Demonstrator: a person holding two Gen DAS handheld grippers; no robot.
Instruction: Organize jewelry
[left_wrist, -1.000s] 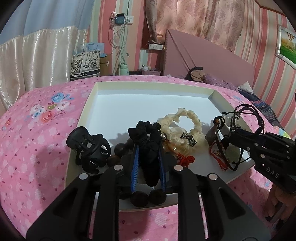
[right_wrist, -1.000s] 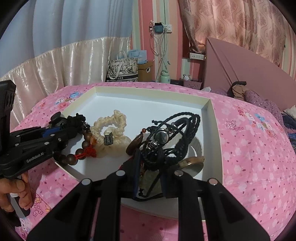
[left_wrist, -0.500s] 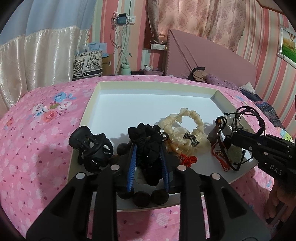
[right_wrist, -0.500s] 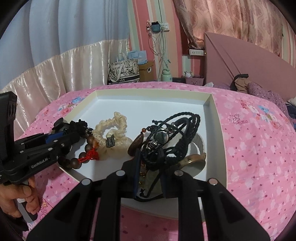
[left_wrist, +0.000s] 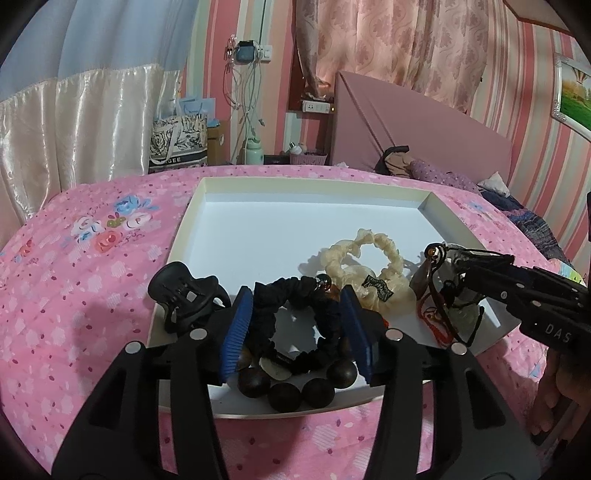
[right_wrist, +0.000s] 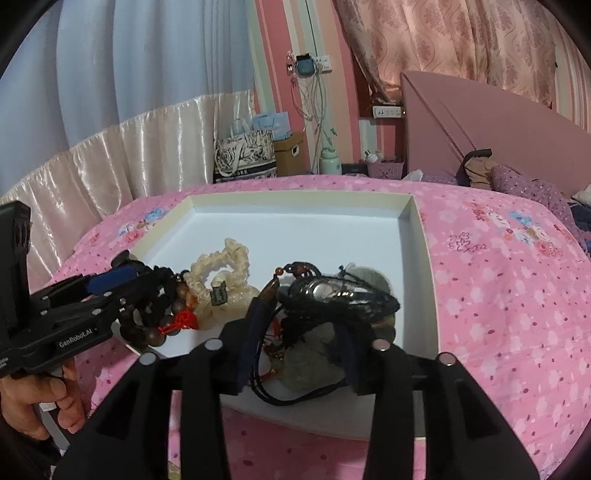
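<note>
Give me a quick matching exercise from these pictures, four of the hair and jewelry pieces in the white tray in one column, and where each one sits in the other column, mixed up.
Things:
1. black fabric scrunchie
2. black plastic claw clip
3. cream ruffled scrunchie
4. black braided cord bracelet

Places:
A. on the tray's left edge
B. between the open left gripper's blue pads
C. at the right gripper, over a pale stone
D. mid-tray, between the two grippers

Pairs: 1-B, 2-A, 3-D, 4-C

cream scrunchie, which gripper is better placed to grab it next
Left, probably. The left gripper stands open around the black scrunchie, just beside the cream scrunchie; the right gripper straddles the black cord bracelets.
</note>
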